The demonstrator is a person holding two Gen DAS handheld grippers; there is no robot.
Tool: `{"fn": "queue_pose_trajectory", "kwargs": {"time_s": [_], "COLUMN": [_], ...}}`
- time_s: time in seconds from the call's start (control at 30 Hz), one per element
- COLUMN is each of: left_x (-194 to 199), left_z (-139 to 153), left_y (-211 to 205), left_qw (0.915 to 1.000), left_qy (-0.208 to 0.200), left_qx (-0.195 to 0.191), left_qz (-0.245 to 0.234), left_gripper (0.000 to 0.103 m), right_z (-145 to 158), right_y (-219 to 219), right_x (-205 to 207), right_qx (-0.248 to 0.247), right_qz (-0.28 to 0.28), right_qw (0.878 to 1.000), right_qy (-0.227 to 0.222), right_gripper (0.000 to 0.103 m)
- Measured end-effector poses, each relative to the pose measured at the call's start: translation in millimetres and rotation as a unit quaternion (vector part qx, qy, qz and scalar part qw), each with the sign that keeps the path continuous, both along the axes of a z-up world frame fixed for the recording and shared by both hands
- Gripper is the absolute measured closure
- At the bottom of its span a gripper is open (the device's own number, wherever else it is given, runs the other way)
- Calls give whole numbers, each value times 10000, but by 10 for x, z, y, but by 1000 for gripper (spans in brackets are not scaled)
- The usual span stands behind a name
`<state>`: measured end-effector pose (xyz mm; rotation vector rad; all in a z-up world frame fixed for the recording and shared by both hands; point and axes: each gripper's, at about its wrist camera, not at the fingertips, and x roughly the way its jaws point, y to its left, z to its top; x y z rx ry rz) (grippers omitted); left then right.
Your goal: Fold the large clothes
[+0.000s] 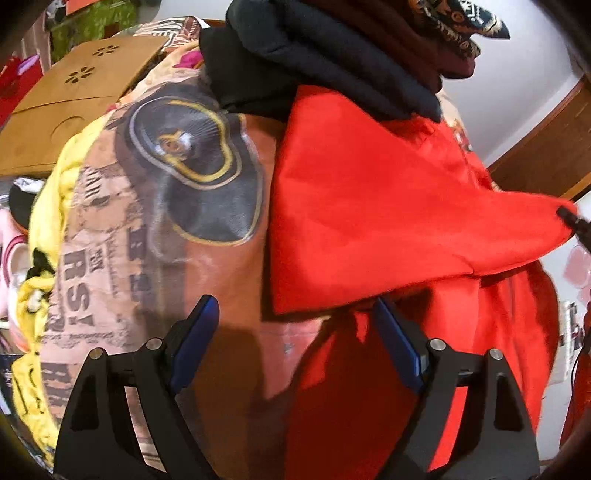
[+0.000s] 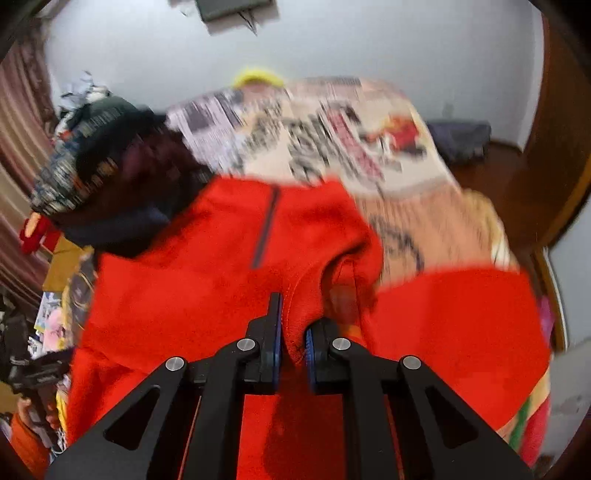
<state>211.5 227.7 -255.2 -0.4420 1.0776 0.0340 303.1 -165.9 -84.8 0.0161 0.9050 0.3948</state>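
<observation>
Right tool (image 2: 293,332) pinching red garment (image 2: 207,266), dark folded clothes (image 2: 122,184) behind

The walls (image 2: 369,44) are pale, almost white with a light blue tone. A dark wooden door frame (image 2: 565,140) stands at the right side, and a similar brown wooden panel (image 1: 546,147) shows in the left wrist view. The bed is covered with a printed bedspread (image 1: 147,229) with letters and a dark heart shape. Beside it lies a brown cardboard box (image 1: 66,107) with flower-shaped holes. Striped curtains (image 2: 18,155) in brown and pink hang at the left. A dark flat object (image 2: 232,9) is mounted high on the wall.
</observation>
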Motion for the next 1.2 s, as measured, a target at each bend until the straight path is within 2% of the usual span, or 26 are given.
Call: {"fn": "queue_pose_trajectory", "kwargs": {"time_s": [0.1,0.23,0.47,0.57,0.63,0.67,0.7,0.73,0.77,0.83,0.9,1.0,1.07,1.13,1.2], "left_x": [98,280,566,681,722,717,719,712,700,659,624,569,527,482,418], "left_z": [5,-70,-44,-135,-187,-192,-171,-122,-42,161,331,502,526,492,429], "left_y": [-21,-23,-269,-378,-408,-402,-404,-410,-406,-358,-279,-172,-110,-54,-19], "left_qw": [10000,9997,9994,9979,9968,9969,9972,9969,9958,9921,9890,9850,9829,9807,9805], "left_qy": [-31,151,292,513,560,517,420,291,143,-174,-355,-474,-437,-392,-316], "left_qx": [-46,-124,44,359,566,592,620,737,897,1200,1346,1485,1567,1657,1689], "left_qz": [82,170,-167,-161,-66,-57,-35,28,123,335,502,737,861,959,958], "left_gripper": [18,18,18,20,47,55,73,85,87,88,88,86,76,58,55], "right_z": [402,809,1196,1309,1328,1336,1330,1313,1300,1263,1225,1073,920,806,591], "right_y": [91,218,225,92,-16,-32,-78,-116,-139,-174,-220,-304,-358,-457,-547], "right_x": [10,22,75,120,151,152,162,172,178,164,159,148,152,149,156], "right_qx": [-10,19,27,123,175,171,148,125,114,44,19,30,24,52,78], "right_qz": [113,275,260,75,-43,-72,-120,-151,-152,-190,-192,-187,-179,-203,-227], "right_qw": [9988,9953,9892,9879,9880,9880,9880,9884,9891,9893,9899,9920,9939,9954,9975], "right_qy": [-480,-925,-1444,-1546,-1535,-1534,-1532,-1507,-1463,-1443,-1402,-1246,-1089,-934,-667], "right_gripper": [94,94,94,94,94,94,94,94,94,94,94,94,94,94,94]}}
